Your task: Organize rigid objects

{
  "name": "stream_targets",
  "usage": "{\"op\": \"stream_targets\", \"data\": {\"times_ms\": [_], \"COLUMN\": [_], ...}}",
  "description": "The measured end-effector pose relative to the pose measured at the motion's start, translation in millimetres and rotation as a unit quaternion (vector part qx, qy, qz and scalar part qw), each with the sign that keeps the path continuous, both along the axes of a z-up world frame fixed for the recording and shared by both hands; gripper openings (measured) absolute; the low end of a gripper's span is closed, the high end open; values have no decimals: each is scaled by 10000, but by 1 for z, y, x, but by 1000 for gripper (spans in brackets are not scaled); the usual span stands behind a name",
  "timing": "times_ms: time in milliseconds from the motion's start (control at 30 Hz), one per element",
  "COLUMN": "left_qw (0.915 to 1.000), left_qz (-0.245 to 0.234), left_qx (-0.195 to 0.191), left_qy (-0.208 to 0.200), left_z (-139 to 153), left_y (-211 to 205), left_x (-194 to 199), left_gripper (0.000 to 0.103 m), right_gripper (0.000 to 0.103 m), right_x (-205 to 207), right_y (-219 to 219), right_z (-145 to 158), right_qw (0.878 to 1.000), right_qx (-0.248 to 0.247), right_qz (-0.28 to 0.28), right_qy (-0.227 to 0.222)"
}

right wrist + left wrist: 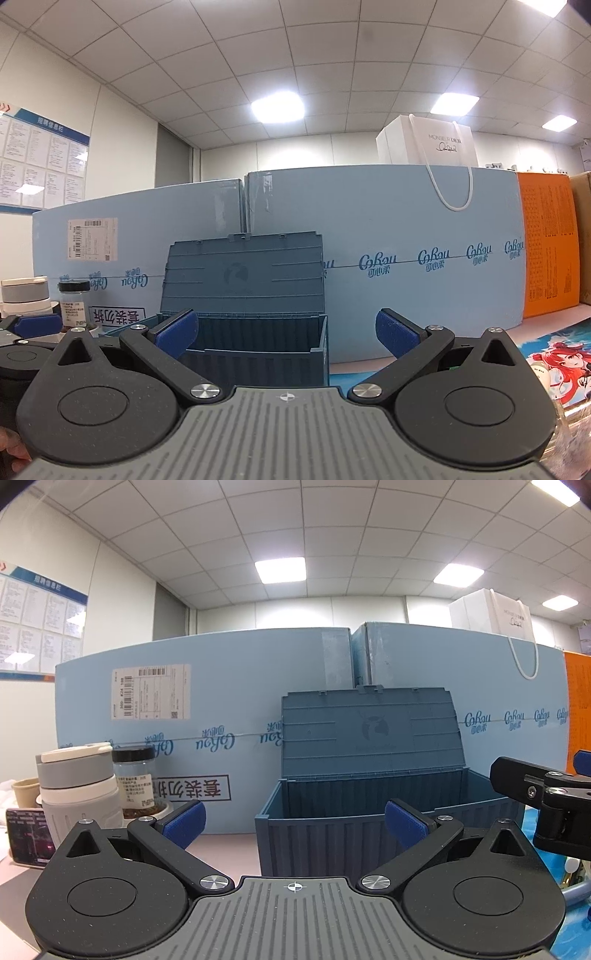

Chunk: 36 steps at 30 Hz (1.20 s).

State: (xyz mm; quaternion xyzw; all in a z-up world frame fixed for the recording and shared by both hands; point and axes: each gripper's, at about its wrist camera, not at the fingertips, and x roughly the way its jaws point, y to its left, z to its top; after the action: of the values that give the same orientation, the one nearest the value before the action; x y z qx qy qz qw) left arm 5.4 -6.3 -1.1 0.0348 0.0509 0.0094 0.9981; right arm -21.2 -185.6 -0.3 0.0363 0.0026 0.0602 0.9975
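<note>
Both grippers are spread wide and hold nothing. The bin (369,834), a ribbed blue box with its lid (369,734) tipped back against the carton (221,686) behind, stands straight ahead of the left gripper (294,821), its long side running across the view. From the right gripper (286,332) it lies ahead and a little left. The left gripper looks nearer. No loose rigid object shows near either gripper; a jar (135,779) and a canister (77,790) stand further left.
</note>
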Motion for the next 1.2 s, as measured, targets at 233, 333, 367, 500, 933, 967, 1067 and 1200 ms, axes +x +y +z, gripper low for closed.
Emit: {"op": "stream_targets", "data": {"times_ms": [233,333,367,500,933,967,1067,1200], "left_qw": [9998,9998,9998,9994,9988,9988,9986,9985], "left_qz": [3,40,55,154,313,310,333,396], "left_qx": [-12,19,24,61,52,60,99,111], "left_qy": [-185,-191,-211,-314,-373,-380,-399,-374], "left_z": [0,0,0,1,2,2,2,2], "left_y": [0,-1,-1,-2,0,0,-2,-2], "left_x": [-7,-8,-8,-12,-14,-14,-15,-14], "left_gripper": [103,103,103,103,103,103,103,103], "right_gripper": [103,103,103,103,103,103,103,103], "right_x": [-8,-8,-8,-9,-8,-7,-7,-6], "right_y": [3,4,4,6,7,7,8,9], "right_z": [1,1,1,1,0,0,0,1], "right_qw": [9998,9997,9997,9993,9989,9988,9988,9990], "right_qx": [-88,-130,-145,-209,-273,-282,-293,-303], "right_qz": [-116,-151,-172,-278,-388,-388,-382,-305], "right_qy": [-146,-122,-120,-127,18,28,40,78]}}
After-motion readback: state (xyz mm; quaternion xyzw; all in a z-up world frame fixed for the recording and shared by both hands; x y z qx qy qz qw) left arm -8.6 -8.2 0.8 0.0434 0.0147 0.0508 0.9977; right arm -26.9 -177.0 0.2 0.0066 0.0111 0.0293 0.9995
